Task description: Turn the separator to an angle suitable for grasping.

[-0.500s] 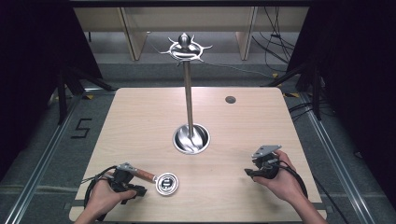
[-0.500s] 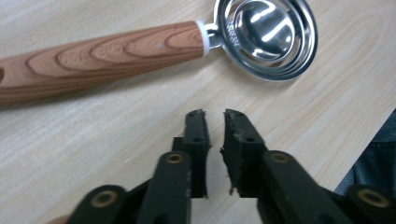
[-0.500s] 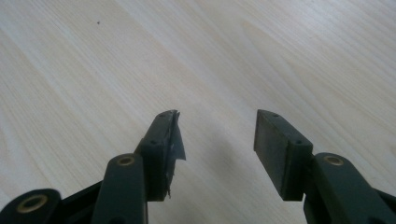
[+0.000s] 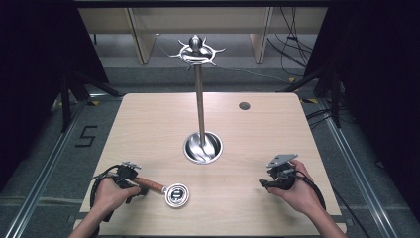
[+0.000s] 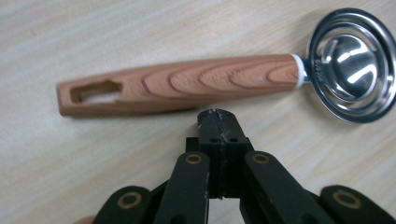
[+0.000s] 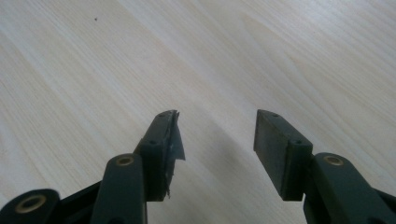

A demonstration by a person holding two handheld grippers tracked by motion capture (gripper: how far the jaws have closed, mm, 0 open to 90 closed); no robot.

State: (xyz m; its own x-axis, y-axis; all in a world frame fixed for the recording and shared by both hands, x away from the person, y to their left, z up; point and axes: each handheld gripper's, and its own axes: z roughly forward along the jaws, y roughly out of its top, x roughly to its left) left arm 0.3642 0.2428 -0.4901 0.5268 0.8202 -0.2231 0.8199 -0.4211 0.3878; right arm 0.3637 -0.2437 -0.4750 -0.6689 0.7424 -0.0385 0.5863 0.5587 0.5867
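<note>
Two grippers, one job: my left gripper (image 5: 218,122) is clenched on nothing, tips just beside the strainer (image 5: 196,86) handle at the table's seven o'clock. I should spread it, straddle mid-handle, squeeze squarely. My right gripper (image 6: 217,133) gapes idle at four o'clock.

Worktop (image 4: 267,134): pale wood-grain, smooth, matt | strainer spoon (image 5: 261,79): wood-look brown handle, glossy polished metal bowl | stand (image 4: 200,104): shiny polished metal pole and dish base | left hand-held gripper (image 5: 218,122): matt black plastic, scuffed pads
</note>
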